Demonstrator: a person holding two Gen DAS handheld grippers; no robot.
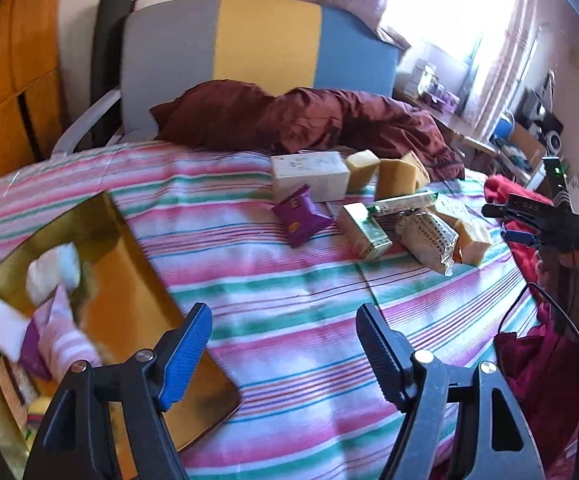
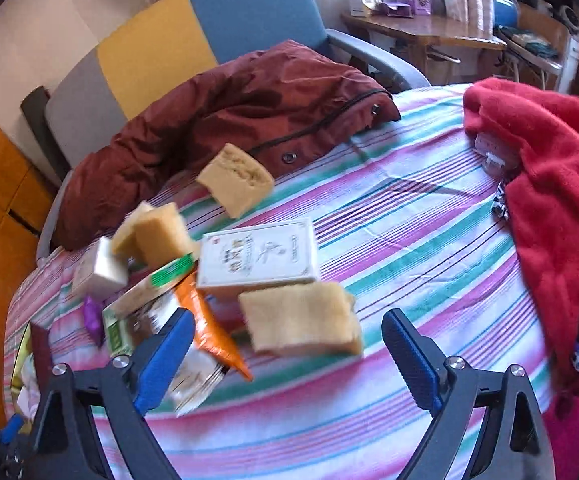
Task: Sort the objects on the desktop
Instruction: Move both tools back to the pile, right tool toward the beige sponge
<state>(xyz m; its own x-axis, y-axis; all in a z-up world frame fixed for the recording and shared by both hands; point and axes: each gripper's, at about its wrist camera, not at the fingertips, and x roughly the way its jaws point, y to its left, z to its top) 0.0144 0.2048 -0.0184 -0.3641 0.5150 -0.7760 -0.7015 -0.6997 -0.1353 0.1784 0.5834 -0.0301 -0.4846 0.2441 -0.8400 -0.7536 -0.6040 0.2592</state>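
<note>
The left gripper (image 1: 285, 354) is held open and empty above the striped sheet (image 1: 289, 312), beside the gold tray (image 1: 137, 280). The right gripper (image 2: 287, 354) is spread wide, empty, just short of the sponge (image 2: 301, 324). The sponge should be centred between the pads before closing.

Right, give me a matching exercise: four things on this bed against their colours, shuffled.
Things:
1. snack packet
2. tray
3. jacket
4. fleece blanket

Colours:
A. bright red
B. purple
C. dark maroon
D. gold

Pairs: 1-B, 2-D, 3-C, 4-A
</note>
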